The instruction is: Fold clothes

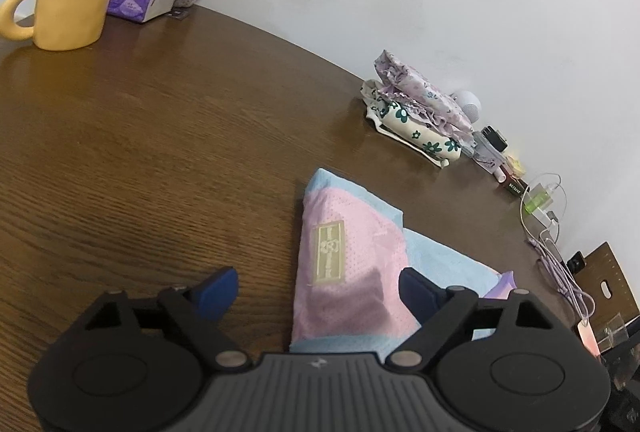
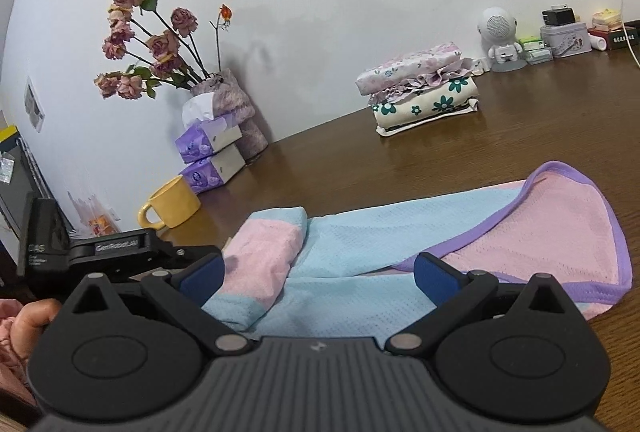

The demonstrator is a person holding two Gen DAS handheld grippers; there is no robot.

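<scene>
The garment point(image 2: 360, 248), a pink and pale blue mesh piece with purple trim, lies part-folded on the brown table point(image 2: 520, 136). Both the left gripper point(image 1: 316, 286) and right gripper point(image 2: 320, 272) stand open over it, gripping nothing.

White lettering, roughly "GenRobot.AI", runs along the black gripper bar point(image 2: 116, 246) just below the yellow mug point(image 2: 172, 208)
</scene>
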